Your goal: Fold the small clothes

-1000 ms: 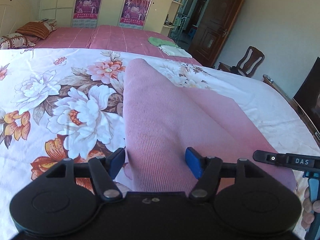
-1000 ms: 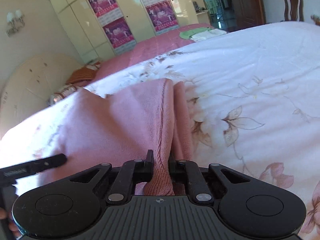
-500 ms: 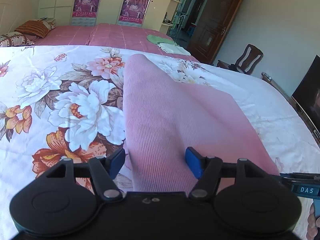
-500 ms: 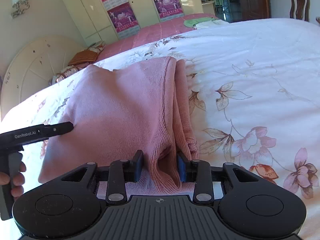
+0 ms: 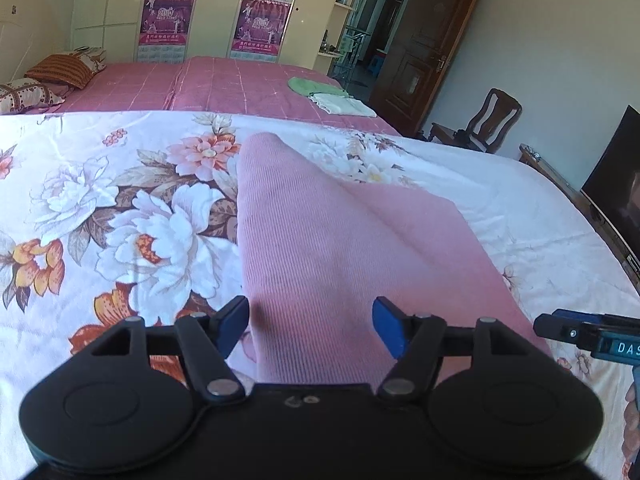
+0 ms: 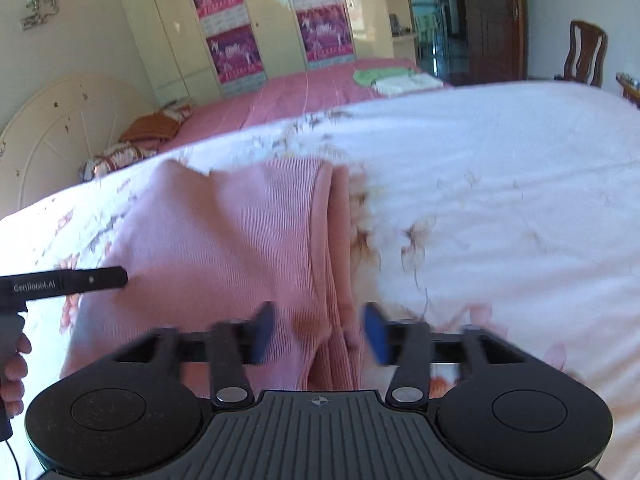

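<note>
Left gripper [image 5: 310, 326]: jaws wide apart; the two blue pads [image 5: 232, 322] stand on either side of a raised fold of the pink knit garment [image 5: 320, 248], holding nothing; whether either pad touches the cloth cannot be told, since the gripper body covers the near edge of the garment at lower centre.

Right gripper [image 6: 320, 332]: jaws apart, though less widely; the blue pads [image 6: 376, 332] flank the bunched, ribbed edge of the garment [image 6: 224, 240] at lower centre of the frame; contact is uncertain because this view is motion-blurred.

Garment position: spread on the floral bedsheet [image 5: 120, 220], running from lower centre toward mid-frame in both views; in the left view it rises to a rounded ridge at centre and lies flat toward the right.

Cut off or unclear: the right gripper appears only as a black bar [image 5: 588, 334] at the lower right edge of the left view; the left gripper [image 6: 64, 284] and part of the left hand [image 6: 14, 372] show at the lower left edge of the right view; sheet pattern near the right pads is smeared.
</note>
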The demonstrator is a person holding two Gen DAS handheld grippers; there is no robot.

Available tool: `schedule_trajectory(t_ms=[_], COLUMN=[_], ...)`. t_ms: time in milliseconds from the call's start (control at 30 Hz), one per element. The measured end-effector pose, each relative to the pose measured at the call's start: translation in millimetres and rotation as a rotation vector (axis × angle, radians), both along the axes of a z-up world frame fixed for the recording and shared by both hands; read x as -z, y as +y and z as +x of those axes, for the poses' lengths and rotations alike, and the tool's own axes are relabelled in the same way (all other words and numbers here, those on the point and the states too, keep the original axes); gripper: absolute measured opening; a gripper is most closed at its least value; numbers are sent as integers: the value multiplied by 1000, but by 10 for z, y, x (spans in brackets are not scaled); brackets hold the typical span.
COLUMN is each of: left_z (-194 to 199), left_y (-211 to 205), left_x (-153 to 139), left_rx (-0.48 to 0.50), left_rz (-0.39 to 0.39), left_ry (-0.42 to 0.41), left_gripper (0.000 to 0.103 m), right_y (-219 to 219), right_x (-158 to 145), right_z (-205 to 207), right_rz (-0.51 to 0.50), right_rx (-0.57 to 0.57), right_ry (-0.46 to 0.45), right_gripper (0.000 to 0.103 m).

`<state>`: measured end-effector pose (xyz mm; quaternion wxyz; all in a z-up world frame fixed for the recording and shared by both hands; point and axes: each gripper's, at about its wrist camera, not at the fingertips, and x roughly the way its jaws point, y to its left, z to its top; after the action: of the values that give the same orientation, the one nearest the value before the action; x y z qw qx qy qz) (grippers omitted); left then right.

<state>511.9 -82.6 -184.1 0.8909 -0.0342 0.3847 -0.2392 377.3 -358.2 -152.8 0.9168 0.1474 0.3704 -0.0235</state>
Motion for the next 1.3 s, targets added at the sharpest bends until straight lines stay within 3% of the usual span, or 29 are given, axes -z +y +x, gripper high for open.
schedule_trajectory(t_ms=[233,500,567,833,900,1067,1167,1300], left_z=[372,742,774,776,772,697,756,772], left_y=[-35,-42,-54,-78,-79,-42,-106,-18], left_x=[-64,108,166,255,241,127,234,288], left_rx=[-56,-92,-88,-80,-82,-75,-84,-121], left_rz=[-16,-31,-38,-45,-38,-61,-5,-42], left_ry=[-4,42,55,52,43,2,21,59], left_gripper=[69,66,61,59,60,57,66,70], right_y=[-104,-196,-194,-153,-162,-129,-157,-178], right_x=[56,270,321,402,397,288,509,387], right_z=[636,1240,1333,1507,1502,1296,1417,1388], right_rz=[46,85,89,21,26,-121,-106,-86], right_rx=[-15,-4,-14,-35,-30,7,-12,32], right_ry=[12,30,40,59,47,-40,45,4], right_gripper=[59,57,34,34,7,6,7,11])
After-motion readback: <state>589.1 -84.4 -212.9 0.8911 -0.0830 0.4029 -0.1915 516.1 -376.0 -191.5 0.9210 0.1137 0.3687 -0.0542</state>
